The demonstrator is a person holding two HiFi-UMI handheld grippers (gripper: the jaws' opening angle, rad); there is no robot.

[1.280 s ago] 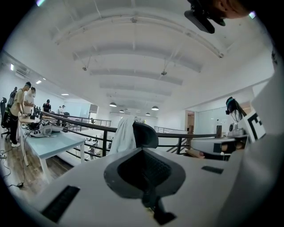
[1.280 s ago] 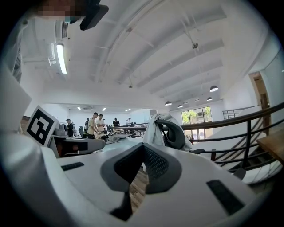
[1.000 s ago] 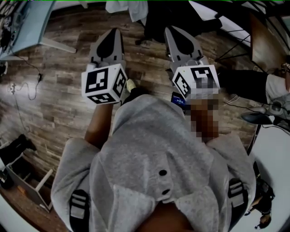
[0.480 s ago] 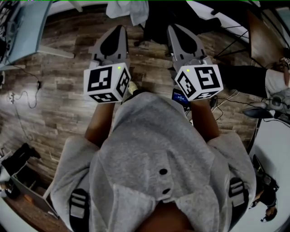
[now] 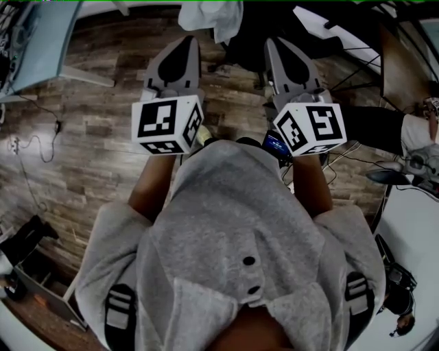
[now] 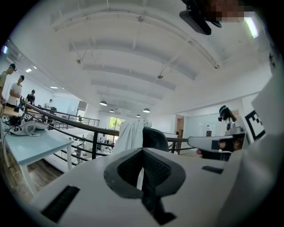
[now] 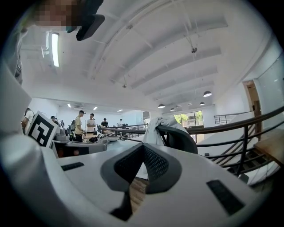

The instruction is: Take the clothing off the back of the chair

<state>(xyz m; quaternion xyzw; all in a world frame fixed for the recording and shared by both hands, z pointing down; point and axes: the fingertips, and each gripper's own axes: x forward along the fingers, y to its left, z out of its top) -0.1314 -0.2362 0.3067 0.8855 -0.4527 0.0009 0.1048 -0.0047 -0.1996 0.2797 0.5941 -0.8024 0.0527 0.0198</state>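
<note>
A white garment [image 5: 212, 17] hangs over the back of a black office chair [image 5: 250, 38] at the top of the head view. My left gripper [image 5: 184, 46] and right gripper [image 5: 282, 49] point at it side by side, both short of it, over the wooden floor. In the left gripper view the garment [image 6: 129, 135] and chair [image 6: 156, 138] stand beyond the shut jaw tips of the left gripper [image 6: 143, 150]. The right gripper view shows the garment [image 7: 154, 128] draped on the chair [image 7: 181, 139] ahead of the right gripper [image 7: 143, 147], whose jaws meet with nothing held.
A light-blue table [image 5: 34, 41] stands at the left, with cables [image 5: 31, 140] on the floor below it. A black railing [image 6: 66, 123] runs behind the chair. A white table [image 5: 418, 233] is at the lower right. Several people [image 7: 86, 124] stand far off.
Both grippers have moved forward toward the chair together. The garment and chair show a little larger and lower at the top of the head view. Both stay shut and hold nothing.
</note>
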